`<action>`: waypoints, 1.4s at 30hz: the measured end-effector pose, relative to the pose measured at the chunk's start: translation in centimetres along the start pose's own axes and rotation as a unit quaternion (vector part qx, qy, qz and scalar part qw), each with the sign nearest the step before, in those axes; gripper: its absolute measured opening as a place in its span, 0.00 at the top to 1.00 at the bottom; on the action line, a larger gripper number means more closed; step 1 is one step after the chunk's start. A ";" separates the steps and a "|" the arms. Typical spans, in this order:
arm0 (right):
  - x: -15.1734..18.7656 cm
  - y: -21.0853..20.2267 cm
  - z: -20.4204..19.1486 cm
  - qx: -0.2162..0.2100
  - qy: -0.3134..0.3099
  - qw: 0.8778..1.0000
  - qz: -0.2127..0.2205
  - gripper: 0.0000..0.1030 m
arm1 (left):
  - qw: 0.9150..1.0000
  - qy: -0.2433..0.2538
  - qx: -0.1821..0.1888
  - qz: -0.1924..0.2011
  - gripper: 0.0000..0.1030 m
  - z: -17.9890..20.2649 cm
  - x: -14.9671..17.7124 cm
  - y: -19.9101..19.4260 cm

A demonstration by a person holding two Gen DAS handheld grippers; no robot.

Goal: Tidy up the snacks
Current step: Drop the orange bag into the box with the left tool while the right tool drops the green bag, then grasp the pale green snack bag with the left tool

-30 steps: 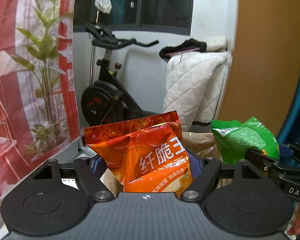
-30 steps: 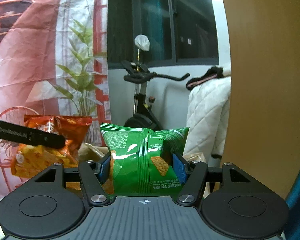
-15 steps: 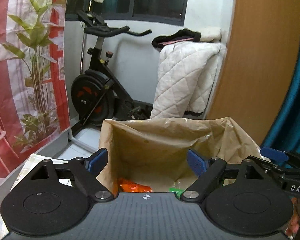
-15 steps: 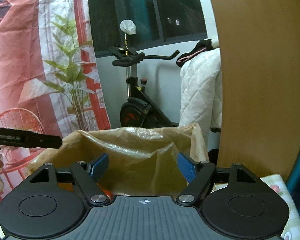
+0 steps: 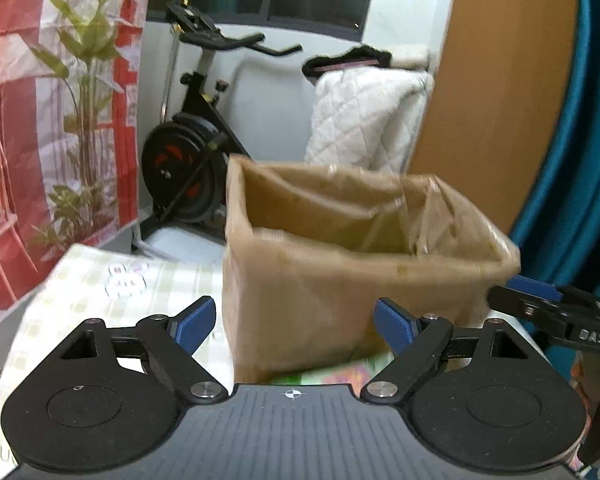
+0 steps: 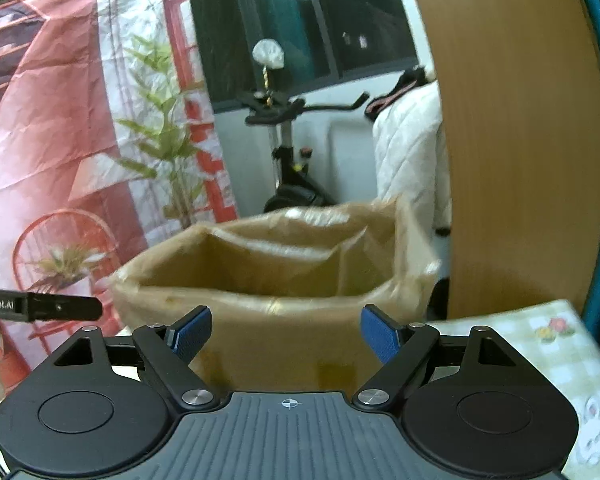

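A brown paper bag stands open on the checked tablecloth, right in front of both grippers. My left gripper is open before the bag's near wall, with nothing between its blue pads. My right gripper faces the same bag; its jaws are opening and nothing is held between them. A finger of each gripper shows at the edge of the other's view: the right finger and the left finger. From this low angle the bag's bottom is hidden and no snack packet shows.
Behind the table stand an exercise bike, a white quilted cover and a wooden panel. A red and white cloth with printed plants hangs at the left. A teal curtain is at the right.
A second ago the left gripper held an orange packet and the right a green one. Both packets dropped into the bag. The grippers have since drawn back and sunk, jaws wider.
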State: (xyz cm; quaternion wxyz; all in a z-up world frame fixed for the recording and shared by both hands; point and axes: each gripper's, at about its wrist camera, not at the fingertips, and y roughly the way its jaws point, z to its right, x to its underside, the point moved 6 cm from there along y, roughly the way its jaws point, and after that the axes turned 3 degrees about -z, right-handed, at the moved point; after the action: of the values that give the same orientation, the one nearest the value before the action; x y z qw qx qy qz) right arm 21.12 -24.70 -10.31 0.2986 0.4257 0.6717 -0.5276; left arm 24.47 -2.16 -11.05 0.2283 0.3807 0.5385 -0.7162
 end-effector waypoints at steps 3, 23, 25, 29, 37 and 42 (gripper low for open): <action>1.9 0.4 -1.7 -0.008 -0.015 1.000 -0.023 0.24 | 1.000 0.004 0.016 -0.020 0.15 -0.6 2.0 -0.3; 9.3 4.7 -9.5 -0.099 -0.047 0.980 -0.166 0.55 | 0.980 -0.115 0.129 -0.104 0.22 -6.0 10.4 3.7; 9.3 4.7 -9.1 -0.100 -0.052 0.979 -0.167 0.58 | 0.976 -0.122 0.145 -0.109 0.22 -5.8 10.9 4.6; 9.4 4.6 -8.9 -0.098 -0.058 0.979 -0.171 0.67 | 0.968 -0.145 0.175 -0.109 0.22 -5.5 11.6 5.7; 9.3 3.9 -9.0 -0.102 -0.067 0.979 -0.163 0.73 | 0.965 -0.138 0.199 -0.103 0.54 -4.2 12.7 5.1; 9.1 3.3 -9.2 -0.108 -0.076 0.980 -0.152 0.74 | 0.972 -0.116 0.182 -0.089 0.58 -3.6 12.3 3.5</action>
State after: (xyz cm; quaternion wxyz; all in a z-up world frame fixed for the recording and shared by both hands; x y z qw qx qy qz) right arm 20.27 -13.20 -17.11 0.3096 0.2428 0.7570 -0.5218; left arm 20.69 1.14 -23.35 0.1514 0.2810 0.4008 -0.8588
